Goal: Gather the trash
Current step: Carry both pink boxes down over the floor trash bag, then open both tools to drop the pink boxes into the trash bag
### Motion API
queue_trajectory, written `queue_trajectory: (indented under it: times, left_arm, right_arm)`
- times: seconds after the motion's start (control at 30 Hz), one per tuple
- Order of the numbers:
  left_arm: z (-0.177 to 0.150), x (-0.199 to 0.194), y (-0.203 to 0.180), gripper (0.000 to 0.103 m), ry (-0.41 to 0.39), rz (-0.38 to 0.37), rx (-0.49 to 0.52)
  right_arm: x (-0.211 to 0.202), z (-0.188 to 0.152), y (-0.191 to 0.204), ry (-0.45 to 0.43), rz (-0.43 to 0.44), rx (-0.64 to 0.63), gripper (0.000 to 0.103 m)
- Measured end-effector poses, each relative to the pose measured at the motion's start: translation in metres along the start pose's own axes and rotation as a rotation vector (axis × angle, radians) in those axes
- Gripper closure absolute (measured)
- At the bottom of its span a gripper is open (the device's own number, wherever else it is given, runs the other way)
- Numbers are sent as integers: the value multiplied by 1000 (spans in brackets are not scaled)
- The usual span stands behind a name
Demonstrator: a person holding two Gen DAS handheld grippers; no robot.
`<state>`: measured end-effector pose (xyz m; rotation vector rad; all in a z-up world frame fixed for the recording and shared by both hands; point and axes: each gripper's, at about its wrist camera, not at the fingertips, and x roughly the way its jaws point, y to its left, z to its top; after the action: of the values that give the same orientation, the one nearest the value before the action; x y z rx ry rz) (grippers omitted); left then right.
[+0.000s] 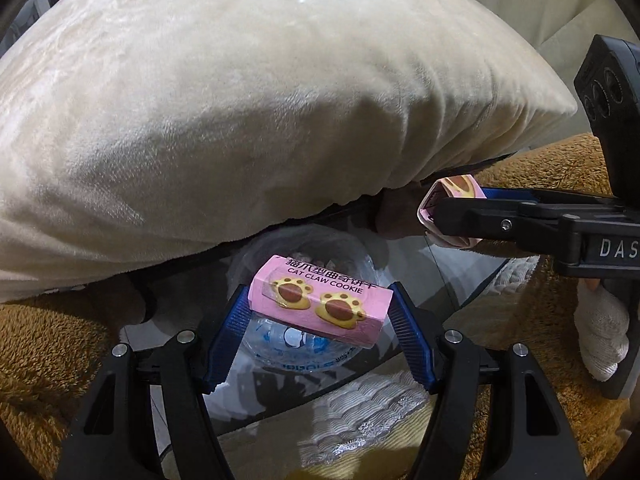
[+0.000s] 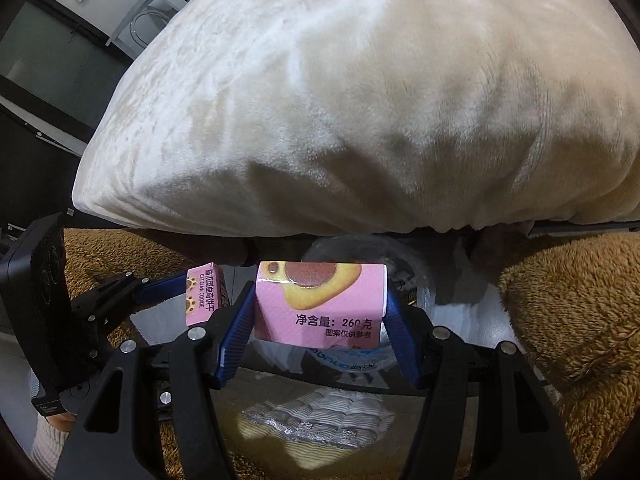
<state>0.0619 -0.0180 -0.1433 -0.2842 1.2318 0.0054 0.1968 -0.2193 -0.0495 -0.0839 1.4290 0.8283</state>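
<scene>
Cookie boxes filled both my grips: left gripper point(image 1: 318, 312) pinched the pink cookie box point(image 1: 320, 300) crosswise by its ends, right gripper point(image 2: 320, 320) clamped another pink box point(image 2: 320, 304), above a clear bag point(image 1: 304, 344) holding a plastic bottle.

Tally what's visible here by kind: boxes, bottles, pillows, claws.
Pink cookie boxes: 2 (left claw's box, right claw's box)
Clear plastic bottles: 1
Cream pillows: 1
Claws: 2 (left claw, right claw)
Total: 6
</scene>
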Motion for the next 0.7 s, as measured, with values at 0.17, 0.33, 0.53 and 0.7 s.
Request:
queue_trajectory:
  times: [0.17,0.33,0.53,0.7]
  left_arm:
    - [-2,16,6,35,66,-12,-33]
    - [-1,32,7,35,122,-31,-73]
    - [-3,40,11,35,157,-33,-89]
    - [-5,41,15,35,170,-39,-107]
  right_arm:
    - [21,5,-8,74,13,75,42]
    - [35,4,-7,117,-11,89,42]
    - [47,4,-14,162,-21,145,42]
    - [51,3,-15,184,-34,146,41]
